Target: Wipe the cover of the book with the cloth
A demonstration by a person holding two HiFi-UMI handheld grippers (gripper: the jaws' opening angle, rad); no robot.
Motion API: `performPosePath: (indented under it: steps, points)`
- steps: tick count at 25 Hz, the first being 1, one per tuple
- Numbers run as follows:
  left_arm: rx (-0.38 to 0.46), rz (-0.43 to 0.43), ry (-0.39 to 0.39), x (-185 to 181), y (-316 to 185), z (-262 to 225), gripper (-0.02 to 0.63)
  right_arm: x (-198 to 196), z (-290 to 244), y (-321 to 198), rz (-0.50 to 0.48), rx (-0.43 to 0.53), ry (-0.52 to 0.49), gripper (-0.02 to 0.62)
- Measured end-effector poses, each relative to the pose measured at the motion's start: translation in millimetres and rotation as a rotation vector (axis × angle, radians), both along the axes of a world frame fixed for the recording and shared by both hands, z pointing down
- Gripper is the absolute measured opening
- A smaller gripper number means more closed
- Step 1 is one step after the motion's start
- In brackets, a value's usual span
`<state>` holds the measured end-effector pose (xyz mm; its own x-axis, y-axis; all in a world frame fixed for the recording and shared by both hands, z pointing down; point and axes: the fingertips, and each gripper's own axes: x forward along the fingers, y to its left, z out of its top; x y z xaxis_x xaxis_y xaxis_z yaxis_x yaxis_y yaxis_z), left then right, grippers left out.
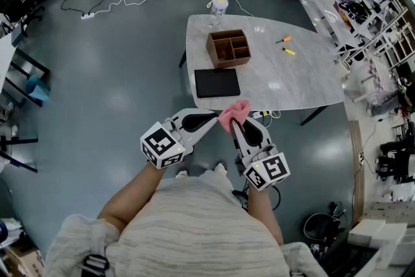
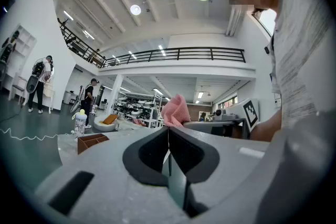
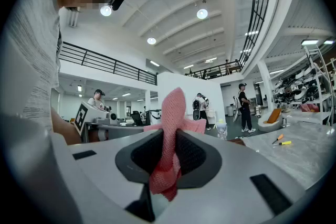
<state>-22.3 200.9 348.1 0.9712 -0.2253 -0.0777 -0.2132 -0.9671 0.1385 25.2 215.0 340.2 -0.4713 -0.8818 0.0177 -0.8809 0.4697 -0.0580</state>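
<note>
While the right tongs (image 1: pixel 233 125) are clamped on a crumpled pink mesh cloth (image 1: pixel 235 112), whose bunched end sticks up past their tips and whose tail hangs back between the pads, the left tongs (image 1: pixel 213 119) are pressed together with nothing visibly between them. Their tips sit just beside the cloth, though I cannot tell whether they touch it. Both pairs are held close to the person's body, over the floor and short of the white marble-patterned surface (image 1: pixel 305 74). A flat black rectangular book (image 1: pixel 217 82) lies ahead of them near that surface's near edge, cover up, with its long axis running left to right across the head view. Its near right corner looks closest to the cloth, so the cloth-bearing right tongs probably need only to travel forward and down onto the cover. I count one book, one cloth, one brown wooden compartment box (image 1: pixel 228 47) just beyond the book, one clear bottle (image 1: pixel 219 10) farther back, and two small pens (image 1: pixel 286 46) well to the right.
</note>
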Motion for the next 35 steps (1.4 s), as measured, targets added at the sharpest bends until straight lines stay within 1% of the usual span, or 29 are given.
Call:
performPosePath:
  steps: [10, 13, 17, 22, 25, 28, 35]
  points:
    - [-0.005, 0.007, 0.013, -3.1, -4.7, -4.3, 0.015, -4.5, -2.8, -5.9, 0.000, -0.007, 0.005, 0.067]
    - [-0.010, -0.001, 0.016, -6.6, -6.8, -5.9, 0.015, -10.6, -5.9, -7.0, -0.021, -0.009, 0.002, 0.067]
    - [-0.017, -0.010, 0.025, -6.3, -11.0, -5.5, 0.015, -18.8, -14.4, -8.7, -0.069, 0.013, -0.012, 0.069]
    - [-0.037, -0.018, 0.016, 3.1, -21.0, 4.3, 0.015, -5.6, -9.1, -23.5, -0.060, 0.004, -0.016, 0.069]
    - [-0.054, -0.036, 0.004, 9.1, -36.2, 11.2, 0.015, 10.3, -1.8, -41.4, -0.053, -0.016, -0.033, 0.069]
    - [-0.065, -0.058, -0.006, 18.2, -61.9, 16.2, 0.015, 26.1, 4.7, -67.9, -0.062, -0.032, -0.038, 0.069]
    - [-0.038, -0.084, -0.003, 54.4, -140.9, 17.2, 0.015, 61.4, 19.7, -145.0, -0.097, -0.064, -0.005, 0.069]
